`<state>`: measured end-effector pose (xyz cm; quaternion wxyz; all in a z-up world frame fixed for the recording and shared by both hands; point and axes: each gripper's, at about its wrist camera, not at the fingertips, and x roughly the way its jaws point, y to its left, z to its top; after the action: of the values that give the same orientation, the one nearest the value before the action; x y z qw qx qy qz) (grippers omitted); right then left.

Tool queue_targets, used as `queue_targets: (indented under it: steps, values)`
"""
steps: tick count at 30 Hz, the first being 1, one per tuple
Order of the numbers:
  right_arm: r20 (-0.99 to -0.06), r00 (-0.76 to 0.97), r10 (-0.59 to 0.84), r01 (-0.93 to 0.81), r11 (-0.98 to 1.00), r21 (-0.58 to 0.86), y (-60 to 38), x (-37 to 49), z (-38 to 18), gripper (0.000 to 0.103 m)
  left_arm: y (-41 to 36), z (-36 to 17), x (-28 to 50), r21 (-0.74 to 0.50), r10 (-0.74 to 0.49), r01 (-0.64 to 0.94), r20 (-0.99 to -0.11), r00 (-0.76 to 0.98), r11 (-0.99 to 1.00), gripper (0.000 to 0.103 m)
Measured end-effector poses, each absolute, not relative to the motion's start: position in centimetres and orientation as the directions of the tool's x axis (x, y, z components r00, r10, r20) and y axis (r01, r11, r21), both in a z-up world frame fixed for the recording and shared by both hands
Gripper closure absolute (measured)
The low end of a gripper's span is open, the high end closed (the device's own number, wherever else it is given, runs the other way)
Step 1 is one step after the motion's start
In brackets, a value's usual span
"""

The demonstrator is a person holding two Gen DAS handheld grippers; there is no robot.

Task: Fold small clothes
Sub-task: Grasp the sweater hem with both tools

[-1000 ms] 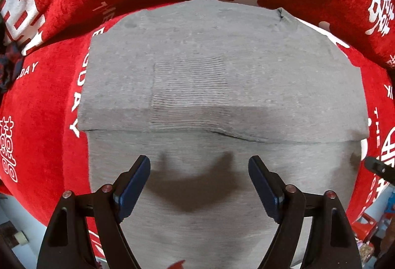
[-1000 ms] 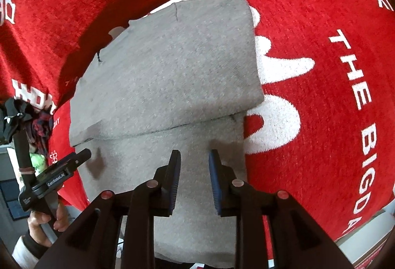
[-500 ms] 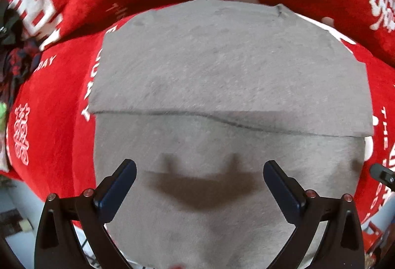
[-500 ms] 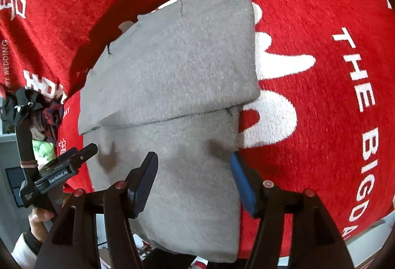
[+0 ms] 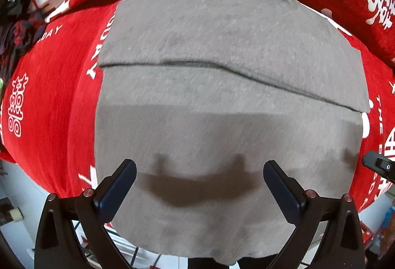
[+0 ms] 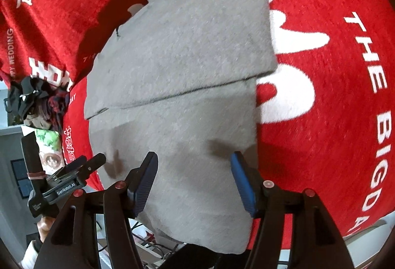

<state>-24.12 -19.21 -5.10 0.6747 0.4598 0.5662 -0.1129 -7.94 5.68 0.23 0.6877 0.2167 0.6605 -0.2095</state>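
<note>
A grey knit garment (image 5: 222, 46) lies flat on the red cloth (image 5: 54, 96), its far part folded over the near part, with the fold's edge running across. Its near end hangs over the table's front. My left gripper (image 5: 200, 185) hovers open over the near part, with only bare fabric between its fingers. In the right wrist view the garment (image 6: 187, 46) fills the middle. There my right gripper (image 6: 195, 175) stands open over its near right part, holding nothing. The left gripper (image 6: 81, 170) shows at the garment's left edge. The right gripper's fingertip (image 5: 377, 165) pokes in at the right of the left wrist view.
The red cloth (image 6: 321, 71) with white lettering covers the whole table. A heap of dark clothes (image 6: 37, 101) sits at the far left, also seen as the dark heap (image 5: 17, 17). A person's hand (image 6: 44, 224) holds the left gripper. The floor shows below the front edge.
My right gripper's jaws went from nearly shut to wide open. The left gripper drew back toward the garment's near end and its jaws spread a little wider.
</note>
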Motion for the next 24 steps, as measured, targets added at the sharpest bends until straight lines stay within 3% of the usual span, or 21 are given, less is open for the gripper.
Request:
queue_targets:
  steps: [10,19,24]
  values:
    - [-0.850,0.328,0.412,0.673,0.529,0.517,-13.1,-27.4,-5.5,0.038,14.1,-0.3,-11.0,-0.004,-0.011,0.559,-1.000,0.009,0.829,0.000]
    - [-0.842,0.264,0.470,0.680,0.529,0.508,-7.9,-33.9,-7.6,0.038,24.4,-3.1,-13.4,-0.118,-0.074,0.472,-0.991,-0.111,0.873,0.000]
    - [-0.856,0.177,0.486,0.695,0.553,0.458,-5.5,-37.0,-10.7,0.038,26.2,-6.3,-14.7,-0.202,-0.118,0.438,-0.970,-0.211,0.876,0.000]
